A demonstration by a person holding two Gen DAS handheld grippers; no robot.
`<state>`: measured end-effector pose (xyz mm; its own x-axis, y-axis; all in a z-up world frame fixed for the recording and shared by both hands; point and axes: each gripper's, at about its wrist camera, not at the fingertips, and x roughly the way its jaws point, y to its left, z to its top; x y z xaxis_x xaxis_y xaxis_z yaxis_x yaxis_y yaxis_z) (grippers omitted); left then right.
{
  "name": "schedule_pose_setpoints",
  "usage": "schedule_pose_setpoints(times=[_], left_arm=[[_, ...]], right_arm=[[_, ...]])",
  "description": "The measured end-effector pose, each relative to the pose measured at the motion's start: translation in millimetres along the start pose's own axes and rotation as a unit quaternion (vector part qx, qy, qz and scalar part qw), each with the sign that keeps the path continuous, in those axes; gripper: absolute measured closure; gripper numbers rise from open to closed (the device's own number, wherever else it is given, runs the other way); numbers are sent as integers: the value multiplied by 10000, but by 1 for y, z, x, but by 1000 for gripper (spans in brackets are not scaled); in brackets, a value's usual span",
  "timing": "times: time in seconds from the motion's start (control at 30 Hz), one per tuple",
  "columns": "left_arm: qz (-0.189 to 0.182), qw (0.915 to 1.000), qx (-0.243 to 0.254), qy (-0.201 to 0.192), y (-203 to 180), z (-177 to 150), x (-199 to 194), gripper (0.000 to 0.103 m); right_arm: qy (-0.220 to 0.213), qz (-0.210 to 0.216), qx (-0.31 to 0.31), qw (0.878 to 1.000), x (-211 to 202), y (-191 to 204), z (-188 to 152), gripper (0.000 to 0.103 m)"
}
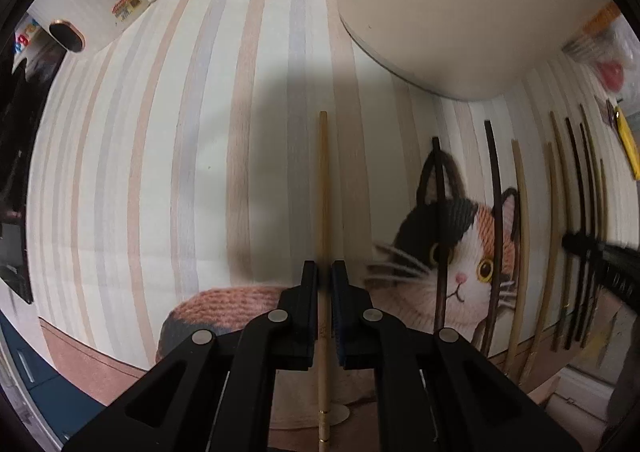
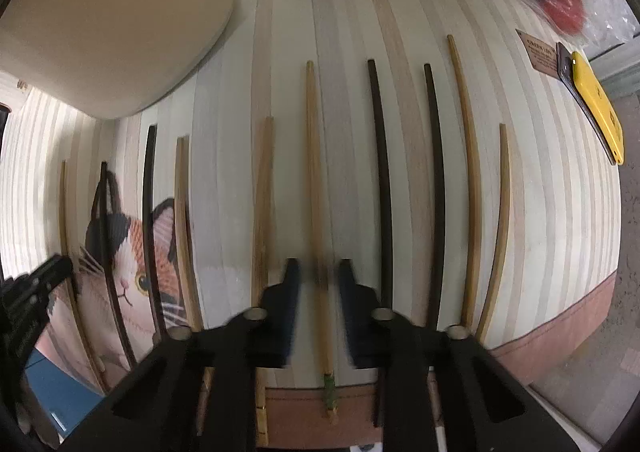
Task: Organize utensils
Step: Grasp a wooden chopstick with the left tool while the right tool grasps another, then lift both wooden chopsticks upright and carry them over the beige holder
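Observation:
In the left wrist view my left gripper [image 1: 325,272] points down at a striped placemat [image 1: 160,172] and is shut on a light wooden chopstick [image 1: 323,180] that lies alone, away from the others. In the right wrist view my right gripper [image 2: 319,272] straddles another light chopstick [image 2: 314,156] with a green-marked end. Its blurred pads stand a little apart from the stick on both sides. Several dark and light chopsticks [image 2: 378,172] lie in a row beside it. The right gripper [image 1: 600,264] also shows at the right edge of the left view.
A large cream container [image 2: 108,24] stands on the mat at the back left. A cat picture [image 1: 460,252] is printed on the mat. A yellow flat object [image 2: 596,108] and a plastic bag with something red [image 2: 564,8] lie at the far right.

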<state>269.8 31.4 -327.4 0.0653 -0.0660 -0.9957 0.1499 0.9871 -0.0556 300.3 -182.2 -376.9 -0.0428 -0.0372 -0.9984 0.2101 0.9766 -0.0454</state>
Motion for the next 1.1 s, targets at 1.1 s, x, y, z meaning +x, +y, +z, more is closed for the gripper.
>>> schedule_pose_setpoints(times=[1.1], left_arm=[[236,9985,-84,490,19,64,17,95]], right_arm=[[882,-45,-220,9958,66,-3,0,94]])
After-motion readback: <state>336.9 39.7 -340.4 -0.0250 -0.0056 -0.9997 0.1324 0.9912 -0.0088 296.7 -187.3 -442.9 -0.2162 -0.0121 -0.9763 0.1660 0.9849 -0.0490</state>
